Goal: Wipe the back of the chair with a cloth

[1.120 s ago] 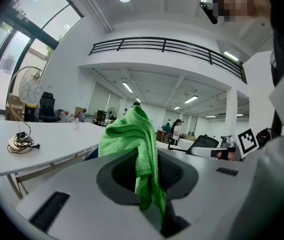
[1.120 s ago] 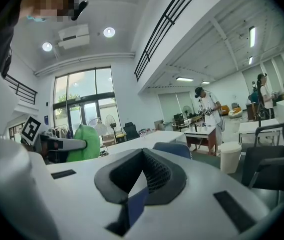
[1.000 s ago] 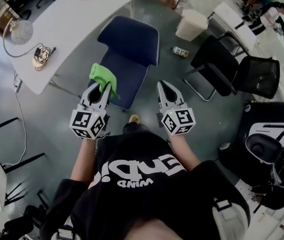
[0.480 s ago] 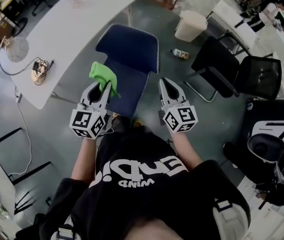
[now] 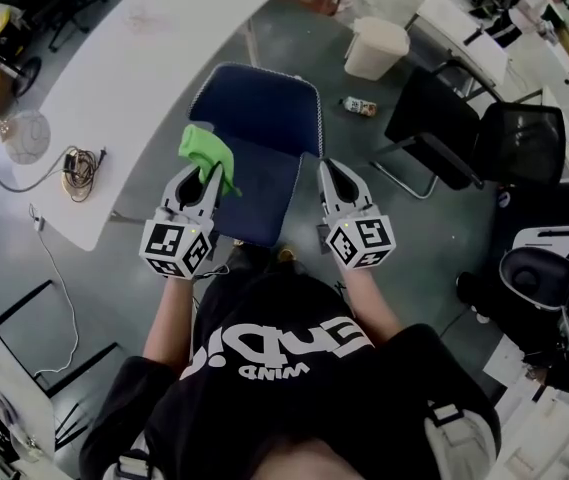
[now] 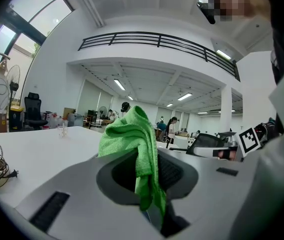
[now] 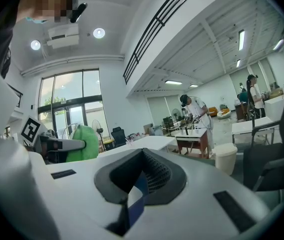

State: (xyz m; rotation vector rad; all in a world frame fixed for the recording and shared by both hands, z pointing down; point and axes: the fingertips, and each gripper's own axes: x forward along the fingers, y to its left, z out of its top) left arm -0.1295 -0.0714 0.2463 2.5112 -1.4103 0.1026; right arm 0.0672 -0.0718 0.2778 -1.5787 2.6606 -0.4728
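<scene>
**Green cloth clamped in the left jaws, over the blue chair**

The left gripper is clenched on a green cloth. The left gripper view shows the jaws pressed together on it, with 1 bunched end rising past the tips and a strip hanging down between them. In the head view the cloth sits over the left edge of the blue chair, though no view shows whether it touches the chair.

The right gripper is held level with the left, just beside the chair's right edge. Its jaws are closed on each other and grasp nothing. A sliver of blue shows through the gap behind the tips in the right gripper view.

The person stands at the near side of the chair with both forearms stretched forward. A long white bench runs to the left and carries a coiled cable. A white bin and 1 black chair stand on the grey floor to the right.
</scene>
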